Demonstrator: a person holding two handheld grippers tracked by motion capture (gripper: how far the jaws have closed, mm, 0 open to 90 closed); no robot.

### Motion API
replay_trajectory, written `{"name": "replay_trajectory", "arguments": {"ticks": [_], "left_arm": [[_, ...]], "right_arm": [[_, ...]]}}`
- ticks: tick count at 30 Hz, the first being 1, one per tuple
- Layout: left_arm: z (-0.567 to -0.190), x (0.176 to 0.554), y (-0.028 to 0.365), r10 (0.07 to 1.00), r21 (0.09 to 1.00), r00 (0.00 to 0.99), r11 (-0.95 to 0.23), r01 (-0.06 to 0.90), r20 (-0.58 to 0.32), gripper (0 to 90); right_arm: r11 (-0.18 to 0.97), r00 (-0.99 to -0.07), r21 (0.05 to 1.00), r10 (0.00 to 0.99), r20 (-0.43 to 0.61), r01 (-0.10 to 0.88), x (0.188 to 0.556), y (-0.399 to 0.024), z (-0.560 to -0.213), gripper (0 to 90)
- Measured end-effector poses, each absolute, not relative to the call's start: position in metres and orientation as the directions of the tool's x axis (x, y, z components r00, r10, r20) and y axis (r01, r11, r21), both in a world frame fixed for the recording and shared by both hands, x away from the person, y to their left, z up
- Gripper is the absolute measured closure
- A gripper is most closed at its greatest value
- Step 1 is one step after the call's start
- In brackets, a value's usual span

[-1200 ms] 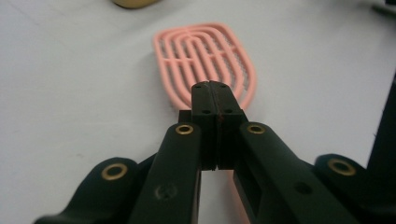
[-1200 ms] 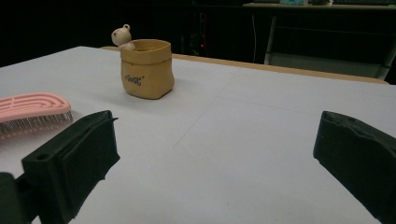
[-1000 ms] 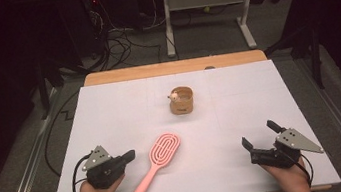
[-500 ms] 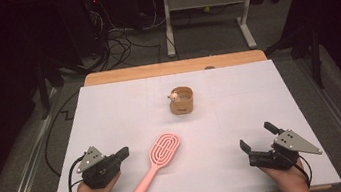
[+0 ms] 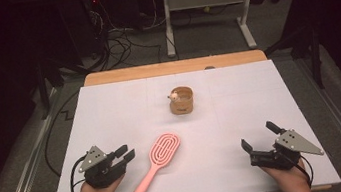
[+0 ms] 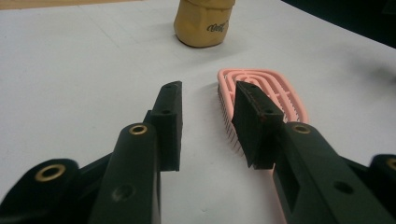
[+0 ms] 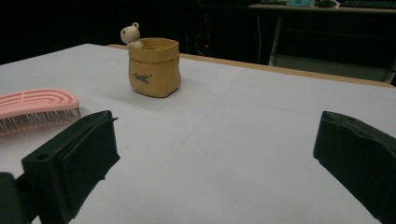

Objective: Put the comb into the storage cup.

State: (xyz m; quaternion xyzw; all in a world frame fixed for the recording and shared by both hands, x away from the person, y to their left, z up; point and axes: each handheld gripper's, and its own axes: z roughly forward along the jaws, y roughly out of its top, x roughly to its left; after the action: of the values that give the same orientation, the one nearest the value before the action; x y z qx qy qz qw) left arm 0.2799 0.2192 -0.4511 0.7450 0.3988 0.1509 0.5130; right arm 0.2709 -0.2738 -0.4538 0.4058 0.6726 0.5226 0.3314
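A pink hairbrush (image 5: 159, 158) lies bristles down on the white table (image 5: 110, 109), handle toward the front edge. My left gripper (image 5: 126, 151) rests just left of it, jaws pointing at the brush head. Its jaws have just been opening and stand partly apart with nothing between them. In the left gripper view the gripper (image 6: 208, 88) frames bare table, with the brush (image 6: 275, 88) partly behind the right jaw. A tan pot with a small bear figure (image 5: 182, 100) stands farther back in the middle. My right gripper (image 5: 256, 134) sits at the front right, wide open and empty, as the right gripper view (image 7: 219, 126) confirms.
A wooden strip (image 5: 174, 67) edges the table's far side. Beyond it, on the dark floor, lie cables (image 5: 120, 37) and a white desk frame (image 5: 207, 15). In the right gripper view the pot (image 7: 154, 67) and brush (image 7: 37, 107) sit ahead and to the left.
The left gripper's jaws have parted from shut to partly open. Both hands, the brush and the pot have stayed in place.
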Motion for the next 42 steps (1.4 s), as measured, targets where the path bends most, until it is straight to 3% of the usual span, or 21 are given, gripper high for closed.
{"name": "replay_trajectory", "arguments": {"ticks": [1,3,5,8,10,12,16,21,27,29,34,42], "left_arm": [[-0.451,0.280,0.219,0.755,0.886,0.630,-0.152,0.438,-0.182,54.1],[-0.451,0.280,0.220,0.756,0.888,0.630,-0.151,0.434,-0.179,52.6],[-0.450,0.279,0.219,0.763,0.890,0.622,-0.145,0.432,-0.177,44.7],[-0.448,0.279,0.220,0.756,0.898,0.630,-0.136,0.419,-0.179,41.6],[-0.448,0.278,0.219,0.756,0.899,0.630,-0.137,0.416,-0.177,34.5],[-0.448,0.278,0.219,0.742,0.903,0.648,-0.142,0.406,-0.174,34.2],[-0.448,0.277,0.216,0.739,0.905,0.653,-0.147,0.400,-0.168,21.7],[-0.447,0.277,0.216,0.749,0.906,0.645,-0.157,0.394,-0.151,19.9],[-0.447,0.279,0.214,0.746,0.898,0.647,-0.165,0.409,-0.157,8.2],[-0.447,0.280,0.212,0.747,0.893,0.646,-0.172,0.415,-0.156,0.0],[-0.447,0.278,0.209,0.752,0.898,0.644,-0.180,0.402,-0.138,0.0],[-0.447,0.276,0.208,0.714,0.904,0.669,-0.122,0.410,-0.207,0.0]], "right_arm": [[0.126,-0.451,0.972,0.892,-0.024,0.199,0.271,-0.274,-0.454,0.3],[0.129,-0.453,0.971,0.891,-0.025,0.200,0.271,-0.273,-0.454,0.3],[0.128,-0.452,0.971,0.892,-0.024,0.201,0.272,-0.273,-0.454,0.3],[0.129,-0.452,0.971,0.891,-0.026,0.199,0.271,-0.273,-0.454,0.3],[0.128,-0.452,0.972,0.892,-0.025,0.199,0.271,-0.273,-0.454,0.3],[0.127,-0.451,0.972,0.892,-0.024,0.199,0.271,-0.273,-0.454,0.3],[0.128,-0.452,0.972,0.892,-0.025,0.199,0.271,-0.273,-0.454,0.3],[0.129,-0.453,0.972,0.891,-0.026,0.199,0.271,-0.273,-0.454,0.3],[0.128,-0.451,0.972,0.892,-0.027,0.197,0.271,-0.273,-0.453,0.3],[0.128,-0.450,0.972,0.893,-0.025,0.199,0.271,-0.273,-0.453,0.4],[0.129,-0.452,0.971,0.892,-0.026,0.199,0.271,-0.273,-0.453,0.3],[0.131,-0.449,0.972,0.893,-0.029,0.197,0.271,-0.273,-0.453,0.3]]}}
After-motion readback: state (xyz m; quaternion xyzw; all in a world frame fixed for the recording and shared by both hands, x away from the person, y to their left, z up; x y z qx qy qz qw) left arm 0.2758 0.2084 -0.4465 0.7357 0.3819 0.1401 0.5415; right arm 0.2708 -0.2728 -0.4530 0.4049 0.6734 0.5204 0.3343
